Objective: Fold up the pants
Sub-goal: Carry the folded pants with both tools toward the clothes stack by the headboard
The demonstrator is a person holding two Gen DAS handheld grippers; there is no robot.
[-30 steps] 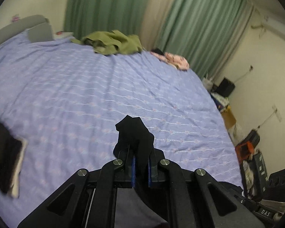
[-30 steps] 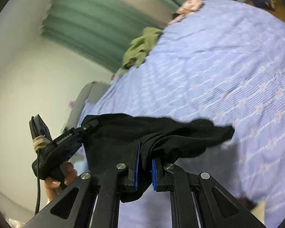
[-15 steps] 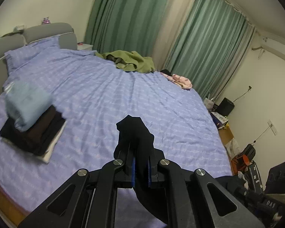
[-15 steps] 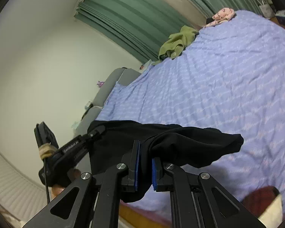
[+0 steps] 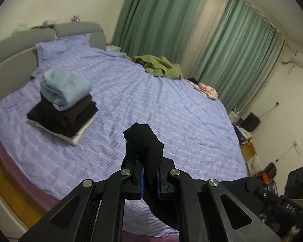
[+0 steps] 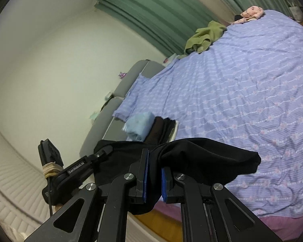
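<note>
Pants, black, held in air above near edge of bed, stretched between both tools. Left gripper clamped tight on bunched cloth, blue pads pinching fabric. Right gripper likewise closed on pants, loose end draping toward bed. Stack of folded clothes on bed near headboard. Green garment at bed's far side.
</note>
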